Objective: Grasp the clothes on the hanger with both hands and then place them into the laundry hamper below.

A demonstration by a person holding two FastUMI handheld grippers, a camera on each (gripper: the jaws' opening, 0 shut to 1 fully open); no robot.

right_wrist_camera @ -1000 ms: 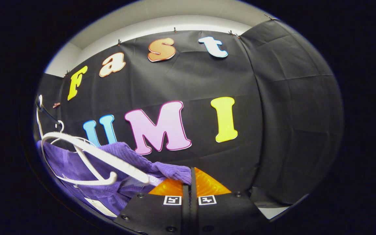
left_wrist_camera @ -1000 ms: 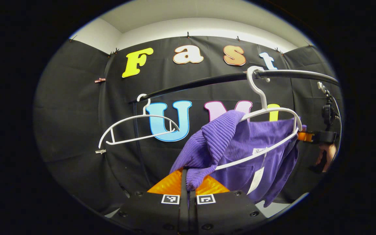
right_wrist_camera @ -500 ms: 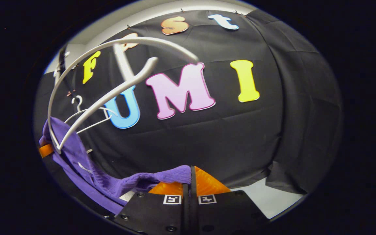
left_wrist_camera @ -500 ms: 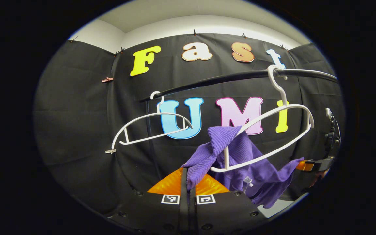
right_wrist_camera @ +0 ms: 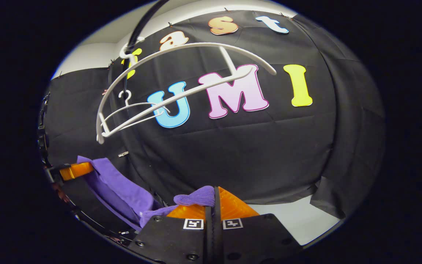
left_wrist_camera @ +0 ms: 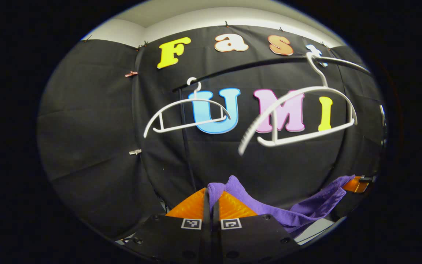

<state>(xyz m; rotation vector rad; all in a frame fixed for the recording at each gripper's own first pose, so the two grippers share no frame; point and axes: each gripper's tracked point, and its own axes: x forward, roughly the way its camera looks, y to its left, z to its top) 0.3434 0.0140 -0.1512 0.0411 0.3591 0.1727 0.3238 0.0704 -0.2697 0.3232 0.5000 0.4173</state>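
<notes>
Ribbed purple garment [left_wrist_camera: 299, 209] at lower right; two white hangers [left_wrist_camera: 185, 117] on a black rail [left_wrist_camera: 255, 66]; black cloth wall [left_wrist_camera: 86, 121].

A recording booth: black cloth walls [left_wrist_camera: 86, 121], hanger rail [left_wrist_camera: 255, 64] overhead.

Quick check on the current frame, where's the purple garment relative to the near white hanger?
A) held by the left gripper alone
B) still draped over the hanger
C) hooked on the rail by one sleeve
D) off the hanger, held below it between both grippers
D: the purple garment spans below the bare white hanger, pinched at one end in the left gripper and at the other in the right gripper.
</notes>
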